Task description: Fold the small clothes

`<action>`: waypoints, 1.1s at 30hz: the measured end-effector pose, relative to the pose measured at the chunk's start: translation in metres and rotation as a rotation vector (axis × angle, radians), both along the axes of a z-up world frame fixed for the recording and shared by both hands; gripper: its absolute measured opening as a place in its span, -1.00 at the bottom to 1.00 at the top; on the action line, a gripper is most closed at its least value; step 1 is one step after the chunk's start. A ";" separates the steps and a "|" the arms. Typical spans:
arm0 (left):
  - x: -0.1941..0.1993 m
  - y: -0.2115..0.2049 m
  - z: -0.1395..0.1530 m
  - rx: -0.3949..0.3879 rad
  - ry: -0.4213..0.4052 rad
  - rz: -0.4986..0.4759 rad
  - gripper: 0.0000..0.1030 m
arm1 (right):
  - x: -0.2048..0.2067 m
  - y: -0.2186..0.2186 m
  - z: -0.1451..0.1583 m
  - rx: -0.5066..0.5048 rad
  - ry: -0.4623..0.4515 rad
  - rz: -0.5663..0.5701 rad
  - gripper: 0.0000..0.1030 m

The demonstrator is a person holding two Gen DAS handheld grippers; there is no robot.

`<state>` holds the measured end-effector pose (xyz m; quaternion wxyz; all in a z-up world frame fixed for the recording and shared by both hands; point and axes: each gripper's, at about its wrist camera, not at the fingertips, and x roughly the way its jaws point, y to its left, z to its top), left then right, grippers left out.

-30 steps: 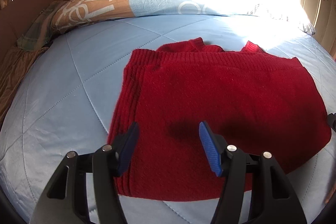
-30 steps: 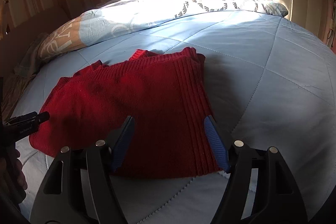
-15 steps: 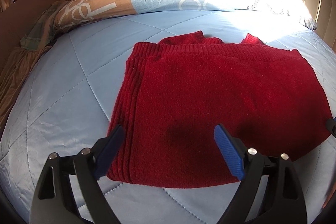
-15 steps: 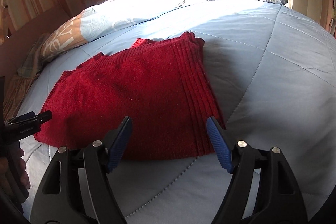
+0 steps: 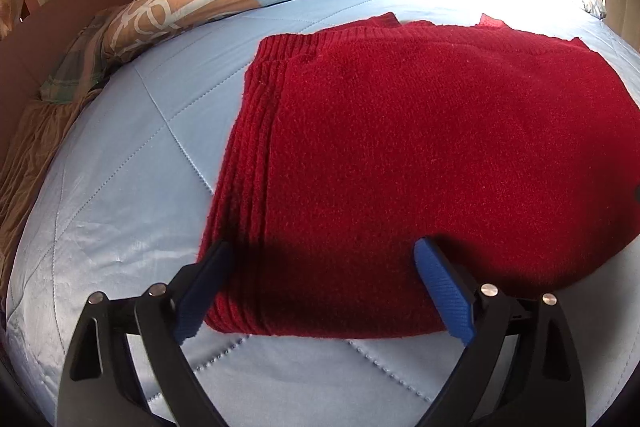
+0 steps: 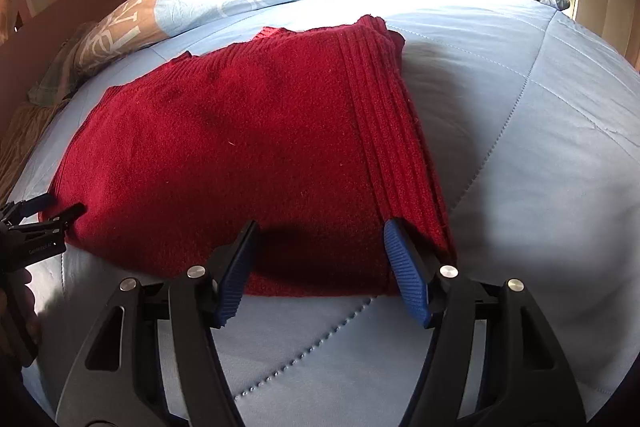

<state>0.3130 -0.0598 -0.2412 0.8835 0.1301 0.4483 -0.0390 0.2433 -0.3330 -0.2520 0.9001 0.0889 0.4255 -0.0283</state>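
A red knitted sweater (image 5: 420, 155) lies folded flat on the light blue quilted bed. Its ribbed hem edge runs down the left side in the left wrist view and down the right side in the right wrist view (image 6: 248, 147). My left gripper (image 5: 324, 275) is open, its blue pads straddling the sweater's near left corner. My right gripper (image 6: 320, 259) is open, its pads straddling the near right corner by the ribbed edge. The left gripper's tips (image 6: 60, 213) also show at the far left of the right wrist view, at the sweater's other near corner.
The blue quilt (image 5: 120, 187) spreads around the sweater. A patterned pillow (image 5: 192, 3) lies along the back, a checked cloth (image 5: 72, 79) and a tan blanket (image 5: 28, 155) at the far left. A striped wall stands behind; bright sunlight falls at the back right.
Both grippers have drawn back toward the sweater's near edge and lowered. The left gripper's jaws have opened wider. The sweater has not moved.
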 end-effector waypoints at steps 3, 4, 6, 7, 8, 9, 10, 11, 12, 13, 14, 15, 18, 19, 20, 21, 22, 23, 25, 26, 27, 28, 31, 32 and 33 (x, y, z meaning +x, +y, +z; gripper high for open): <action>-0.006 -0.008 0.020 -0.042 -0.029 0.021 0.80 | -0.006 0.016 0.023 -0.029 -0.059 0.022 0.52; -0.009 -0.015 0.024 -0.067 -0.032 0.009 0.82 | -0.009 0.027 0.031 -0.047 -0.093 0.043 0.62; -0.009 -0.039 0.021 -0.039 -0.025 -0.015 0.83 | -0.005 0.053 0.036 -0.122 -0.104 0.107 0.64; -0.007 -0.052 0.017 -0.007 -0.022 -0.032 0.83 | 0.000 0.065 0.033 -0.161 -0.094 0.140 0.64; -0.007 -0.065 0.013 0.028 -0.032 -0.049 0.83 | 0.004 0.075 0.029 -0.197 -0.086 0.170 0.63; -0.008 -0.076 0.009 0.071 -0.053 -0.060 0.83 | 0.008 0.083 0.024 -0.230 -0.076 0.188 0.63; -0.008 -0.084 0.003 0.116 -0.070 -0.070 0.83 | 0.013 0.086 0.017 -0.248 -0.054 0.200 0.63; -0.007 -0.089 -0.004 0.153 -0.078 -0.079 0.84 | 0.018 0.087 0.008 -0.260 -0.019 0.207 0.61; -0.007 -0.089 -0.008 0.169 -0.093 -0.081 0.92 | 0.021 0.085 -0.001 -0.268 0.010 0.210 0.62; -0.006 -0.085 -0.009 0.158 -0.099 -0.080 0.97 | 0.022 0.081 -0.004 -0.254 0.014 0.209 0.65; -0.004 -0.078 -0.008 0.130 -0.089 -0.080 0.97 | 0.022 0.075 -0.004 -0.239 0.012 0.189 0.65; -0.001 -0.070 -0.007 0.102 -0.074 -0.072 0.97 | 0.022 0.068 -0.003 -0.237 0.013 0.164 0.66; 0.007 -0.042 -0.003 0.030 -0.037 -0.039 0.97 | 0.017 0.050 -0.001 -0.222 0.010 0.121 0.70; 0.007 -0.034 -0.002 0.019 -0.033 -0.032 0.97 | 0.014 0.045 0.000 -0.215 0.010 0.118 0.70; 0.007 -0.027 0.000 0.020 -0.037 -0.025 0.97 | 0.011 0.041 0.001 -0.206 0.009 0.114 0.71; 0.007 -0.020 0.000 0.017 -0.038 -0.024 0.97 | 0.008 0.036 0.002 -0.190 0.007 0.112 0.73; 0.006 -0.013 0.000 0.005 -0.032 -0.027 0.97 | 0.006 0.032 0.002 -0.170 0.006 0.109 0.76; 0.006 -0.008 -0.001 -0.020 -0.020 -0.033 0.97 | 0.006 0.028 0.000 -0.148 0.007 0.101 0.78; 0.008 -0.003 -0.004 -0.058 -0.001 -0.036 0.97 | 0.009 0.027 -0.005 -0.123 0.019 0.100 0.84; 0.008 -0.005 -0.004 -0.058 -0.001 -0.033 0.97 | 0.011 0.027 -0.005 -0.120 0.023 0.106 0.87; 0.008 -0.008 -0.002 -0.052 -0.003 -0.032 0.97 | 0.012 0.027 -0.003 -0.114 0.022 0.111 0.87; 0.008 -0.012 0.002 -0.044 -0.002 -0.033 0.97 | 0.011 0.026 0.002 -0.098 0.015 0.118 0.87; 0.002 -0.022 0.021 -0.053 -0.033 -0.045 0.97 | -0.006 0.020 0.032 -0.043 -0.056 0.116 0.91; -0.001 -0.025 0.027 -0.072 -0.046 -0.053 0.97 | -0.015 0.015 0.041 -0.011 -0.085 0.111 0.94; -0.004 -0.028 0.033 -0.092 -0.055 -0.060 0.97 | -0.024 0.010 0.047 0.033 -0.106 0.101 0.94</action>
